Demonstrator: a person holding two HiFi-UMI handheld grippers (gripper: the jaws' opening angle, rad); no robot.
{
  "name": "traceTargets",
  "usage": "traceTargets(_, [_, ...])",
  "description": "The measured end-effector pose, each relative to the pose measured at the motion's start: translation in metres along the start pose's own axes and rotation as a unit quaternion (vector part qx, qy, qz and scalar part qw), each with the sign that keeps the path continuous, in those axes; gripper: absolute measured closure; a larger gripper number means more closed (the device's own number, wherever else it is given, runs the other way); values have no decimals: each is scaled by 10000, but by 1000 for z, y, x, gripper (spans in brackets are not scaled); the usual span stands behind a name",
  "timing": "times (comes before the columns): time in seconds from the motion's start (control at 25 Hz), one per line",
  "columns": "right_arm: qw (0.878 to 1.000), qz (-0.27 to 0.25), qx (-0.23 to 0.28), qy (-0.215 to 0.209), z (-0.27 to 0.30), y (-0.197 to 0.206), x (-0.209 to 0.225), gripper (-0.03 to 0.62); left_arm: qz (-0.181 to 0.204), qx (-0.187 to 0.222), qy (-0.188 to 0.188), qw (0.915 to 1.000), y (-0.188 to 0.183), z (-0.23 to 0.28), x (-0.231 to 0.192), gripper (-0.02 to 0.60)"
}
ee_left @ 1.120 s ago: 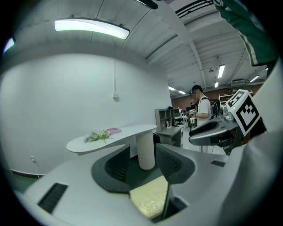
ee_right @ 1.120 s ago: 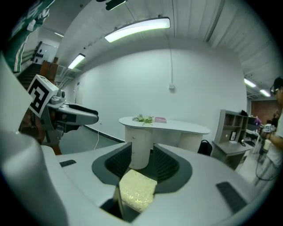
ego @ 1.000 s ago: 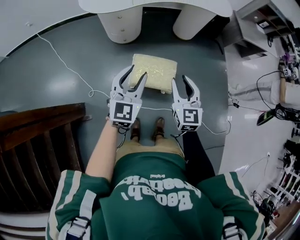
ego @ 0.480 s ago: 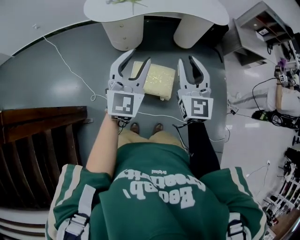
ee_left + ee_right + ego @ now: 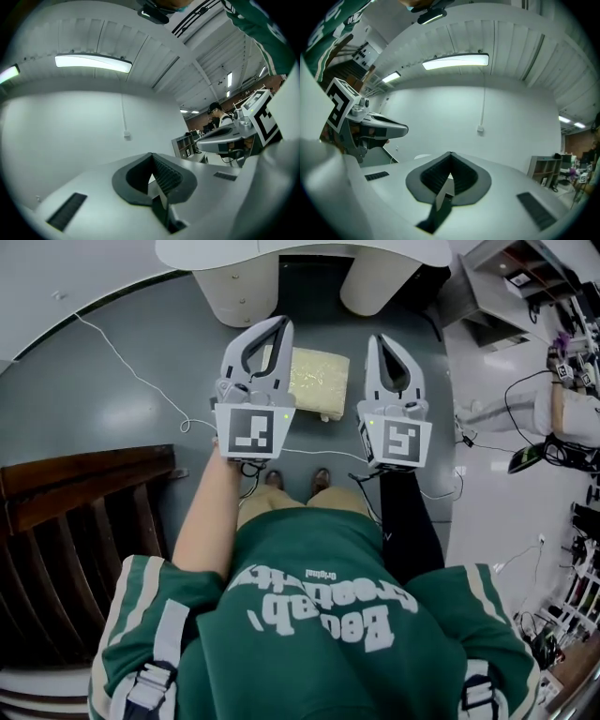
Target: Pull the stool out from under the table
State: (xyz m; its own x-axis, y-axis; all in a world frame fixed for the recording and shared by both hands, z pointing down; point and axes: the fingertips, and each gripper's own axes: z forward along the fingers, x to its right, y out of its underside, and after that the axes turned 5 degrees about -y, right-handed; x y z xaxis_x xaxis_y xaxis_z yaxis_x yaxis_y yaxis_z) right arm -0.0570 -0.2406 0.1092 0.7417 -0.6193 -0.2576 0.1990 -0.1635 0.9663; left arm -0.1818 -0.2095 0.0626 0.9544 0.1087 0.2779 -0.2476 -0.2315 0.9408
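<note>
The stool, with a cream square cushion, stands on the grey floor just in front of the white table and its two round legs. In the head view both grippers hang above the floor on either side of the stool and touch nothing. My left gripper is shut and empty, its tips over the cushion's left edge. My right gripper is shut and empty, right of the cushion. Both gripper views look up at a white wall and ceiling, with the left gripper's and right gripper's pads pressed together.
A dark wooden piece of furniture stands at the left. A white cable runs across the floor past the person's feet. A shelf unit and tangled cables are at the right.
Both grippers' jaws have gone from open to shut with nothing in them. Both grippers have risen and look larger in the head view; the stool has stayed in place.
</note>
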Motion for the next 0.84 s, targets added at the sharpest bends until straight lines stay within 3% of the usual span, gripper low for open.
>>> traceTargets(0.84, [9992, -35, -108, 371, -49, -3, -31, 588, -109, 229, 129, 9996, -13, -47, -8, 568])
